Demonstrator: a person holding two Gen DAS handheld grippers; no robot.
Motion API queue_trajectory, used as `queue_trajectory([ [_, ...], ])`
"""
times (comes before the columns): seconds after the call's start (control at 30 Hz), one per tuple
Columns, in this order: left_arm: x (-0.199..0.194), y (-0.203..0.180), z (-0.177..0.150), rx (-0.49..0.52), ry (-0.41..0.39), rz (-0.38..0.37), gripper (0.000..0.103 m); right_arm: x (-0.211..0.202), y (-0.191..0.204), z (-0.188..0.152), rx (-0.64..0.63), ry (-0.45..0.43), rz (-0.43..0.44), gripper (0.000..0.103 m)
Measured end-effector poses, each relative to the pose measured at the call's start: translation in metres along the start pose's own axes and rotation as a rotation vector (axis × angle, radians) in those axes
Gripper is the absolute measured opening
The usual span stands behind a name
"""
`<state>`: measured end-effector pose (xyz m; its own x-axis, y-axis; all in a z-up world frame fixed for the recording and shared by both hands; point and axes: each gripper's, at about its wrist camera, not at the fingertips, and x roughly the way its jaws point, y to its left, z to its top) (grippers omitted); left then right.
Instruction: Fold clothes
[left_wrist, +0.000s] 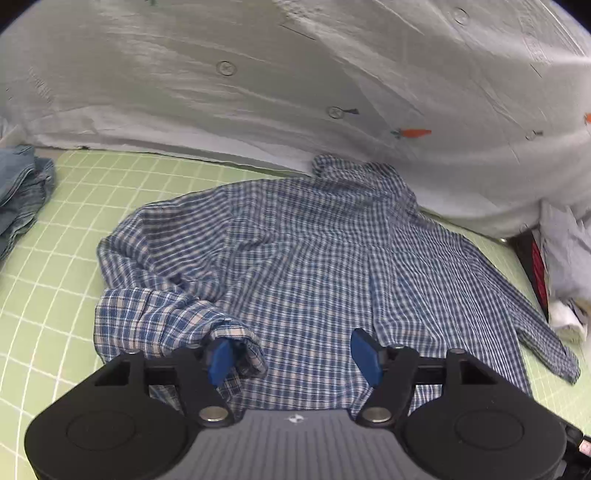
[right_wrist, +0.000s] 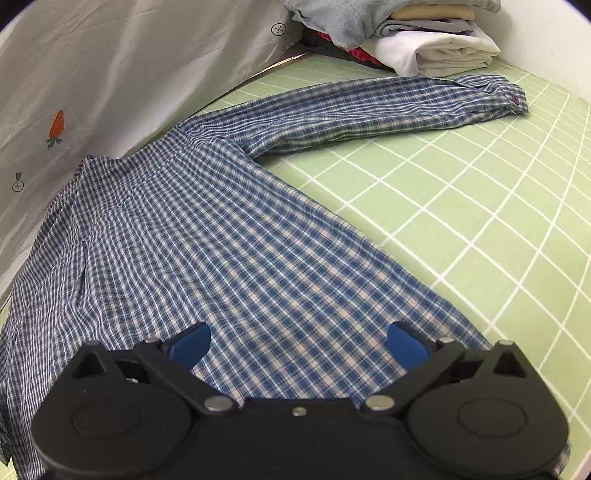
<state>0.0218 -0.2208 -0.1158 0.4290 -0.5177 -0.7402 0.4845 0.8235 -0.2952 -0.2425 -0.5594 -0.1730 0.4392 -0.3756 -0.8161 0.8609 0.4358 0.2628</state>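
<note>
Checked shirt (left_wrist: 306, 258): blue-and-white check, long-sleeved, lying flat on the green gridded mat (left_wrist: 74, 221). Its long axis runs from the hem, nearest both cameras, to the collar (left_wrist: 354, 170), which points away towards the white carrot-print cloth (left_wrist: 258, 74) hanging along the mat's far edge.

Left sleeve (left_wrist: 177, 317): folded inward over the body, its cuff lying just beside the left blue pad in the left wrist view.

Right sleeve (right_wrist: 369, 110): stretched out straight to the side across the mat, roughly at right angles to the body, cuff (right_wrist: 506, 96) at the far end near a stack of folded clothes (right_wrist: 424, 40).

Left gripper (left_wrist: 293, 356): above the hem end of the shirt, pointing down and forward. Jaws spread, with only flat shirt cloth showing between the pads; the folded cuff sits against the left pad, and whether it touches cannot be told.

Right gripper (right_wrist: 299, 345): above the lower right part of the shirt body. Jaws spread wide, nothing pinched, checked cloth lying flat beneath.

Other items: crumpled denim garment (left_wrist: 22, 192) at the left edge of the mat; a heap of pale cloth (left_wrist: 565, 266) at the right edge in the left wrist view.
</note>
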Motion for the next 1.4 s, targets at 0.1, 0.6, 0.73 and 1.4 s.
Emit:
queue_trajectory([
  [0.1,-0.010,0.031,0.001,-0.125,-0.019,0.040,0.069,0.001,0.005,-0.002,-0.020,0.003,-0.009,0.103],
  [0.6,-0.022,0.165,-0.022,-0.664,-0.089,0.158,0.081,0.011,0.042,-0.004,-0.176,0.061,-0.032,0.103],
  [0.73,-0.027,0.185,-0.030,-0.822,-0.158,0.125,0.083,0.014,0.050,-0.004,-0.206,0.074,-0.041,0.103],
  [1.4,0.006,0.135,0.022,-0.479,-0.142,0.136,0.008,0.020,0.059,-0.003,-0.245,0.079,-0.035,0.103],
])
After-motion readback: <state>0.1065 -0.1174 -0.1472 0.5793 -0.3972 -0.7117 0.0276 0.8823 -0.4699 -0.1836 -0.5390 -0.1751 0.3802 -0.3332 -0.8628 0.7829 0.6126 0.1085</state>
